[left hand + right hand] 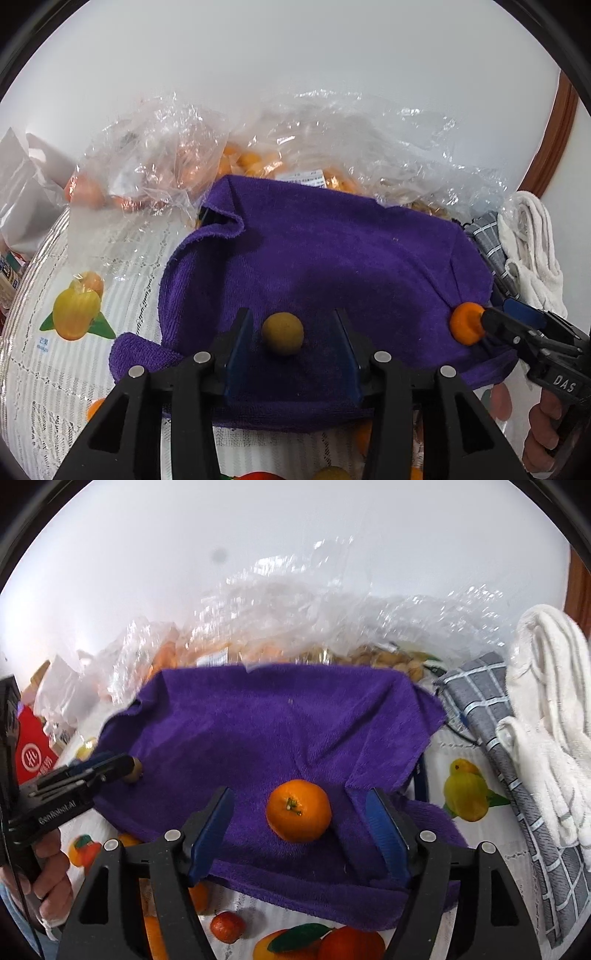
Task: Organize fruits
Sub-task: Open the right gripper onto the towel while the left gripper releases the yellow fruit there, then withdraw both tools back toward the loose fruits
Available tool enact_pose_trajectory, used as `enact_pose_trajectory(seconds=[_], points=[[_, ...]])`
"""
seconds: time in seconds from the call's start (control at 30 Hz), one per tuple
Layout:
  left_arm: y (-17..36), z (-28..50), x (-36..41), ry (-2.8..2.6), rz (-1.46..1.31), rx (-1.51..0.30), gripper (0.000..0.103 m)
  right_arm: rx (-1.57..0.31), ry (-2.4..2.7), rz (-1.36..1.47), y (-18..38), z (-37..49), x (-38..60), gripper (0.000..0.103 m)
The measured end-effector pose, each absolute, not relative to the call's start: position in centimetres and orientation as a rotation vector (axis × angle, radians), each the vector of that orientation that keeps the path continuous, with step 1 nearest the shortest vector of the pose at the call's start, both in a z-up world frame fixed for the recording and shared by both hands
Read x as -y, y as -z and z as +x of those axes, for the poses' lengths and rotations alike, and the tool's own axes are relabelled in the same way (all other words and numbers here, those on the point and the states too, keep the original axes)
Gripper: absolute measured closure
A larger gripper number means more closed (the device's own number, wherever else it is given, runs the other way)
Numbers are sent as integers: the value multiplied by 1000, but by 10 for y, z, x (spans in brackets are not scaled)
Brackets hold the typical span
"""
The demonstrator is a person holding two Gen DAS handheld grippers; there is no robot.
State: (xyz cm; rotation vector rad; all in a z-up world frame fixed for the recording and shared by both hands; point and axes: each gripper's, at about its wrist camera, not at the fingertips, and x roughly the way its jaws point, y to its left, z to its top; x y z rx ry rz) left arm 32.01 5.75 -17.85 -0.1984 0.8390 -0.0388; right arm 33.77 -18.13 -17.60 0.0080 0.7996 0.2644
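Note:
A purple towel (332, 258) (277, 720) lies spread on the table. In the left wrist view a small olive-brown round fruit (282, 333) rests on it between the fingers of my left gripper (291, 321), which stands open with gaps on both sides. In the right wrist view a mandarin (298, 810) sits stem-up on the towel between the fingers of my right gripper (299, 797); the blue pads are well clear of it. Each gripper also shows in the other's view: the right gripper (495, 321) beside the mandarin (467, 326), the left gripper (125, 764) at the brown fruit (135, 770).
Clear plastic bags (166, 166) (295, 627) of orange and brown fruit lie behind the towel. A grey checked cloth (498, 720) and a white towel (546, 701) are at the right. The tablecloth (74, 314) carries fruit prints. A red box (33, 753) stands at the left.

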Motion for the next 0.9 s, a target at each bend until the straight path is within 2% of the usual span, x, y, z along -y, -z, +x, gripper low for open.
enact_pose_trajectory(seconds=[0.5,0.7,0.9], points=[[110,270,-68,35,-212,-645,61,-798,-205,-22,154,274,183,30],[116,237,-84,31,-198,-695,61,-760,-216,-32,150,246,178,30],[132,203,-106,-8,-171,-702,61,-777,-240,-16,156,232,172,37]])
